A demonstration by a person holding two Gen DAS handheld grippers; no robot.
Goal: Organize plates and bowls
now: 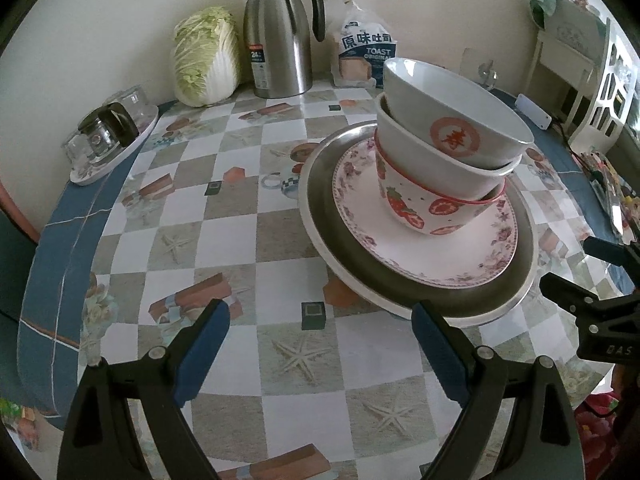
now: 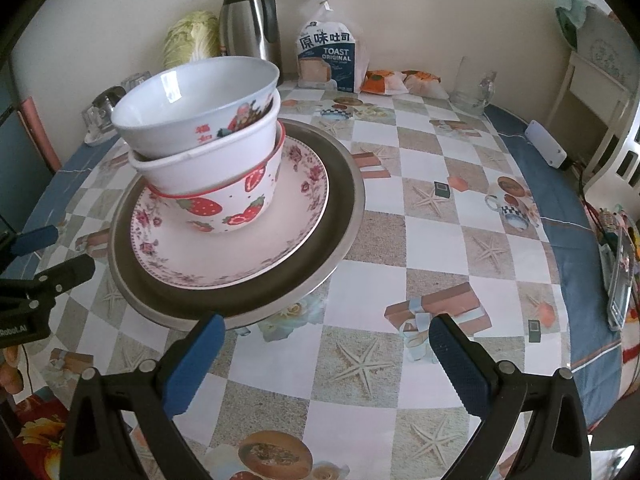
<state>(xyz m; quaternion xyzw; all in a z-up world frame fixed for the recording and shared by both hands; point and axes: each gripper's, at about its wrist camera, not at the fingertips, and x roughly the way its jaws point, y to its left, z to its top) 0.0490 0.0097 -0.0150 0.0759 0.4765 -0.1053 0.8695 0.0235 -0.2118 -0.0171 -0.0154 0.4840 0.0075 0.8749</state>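
1. A strawberry-printed bowl (image 2: 224, 204) sits on a floral plate (image 2: 248, 248), off-centre toward that plate's far side
2. A plain white bowl (image 2: 200, 168) nests in the strawberry bowl, and a white bowl with red characters (image 2: 192, 108) rests in that one, tipped rather than level
3. The floral plate lies inside a wide metal plate (image 2: 344, 216), which rests on the checked tablecloth (image 2: 440, 240) of the table
4. The left gripper (image 1: 320, 344) hovers just in front of the metal plate's near rim with its blue pads spread wide and nothing between them; its right pad is next to the rim, though contact cannot be told
5. The right gripper (image 2: 326, 360) has its jaws likewise wide apart and empty, its left pad just beside the same rim
6. Along the wall stand a napa cabbage (image 1: 206, 58), a steel thermal carafe (image 1: 278, 36) and a bag of toast bread (image 1: 366, 50)
7. A tray of glass cups (image 1: 108, 136) sits at the table's left edge, and a glass mug (image 2: 474, 88) near the far right
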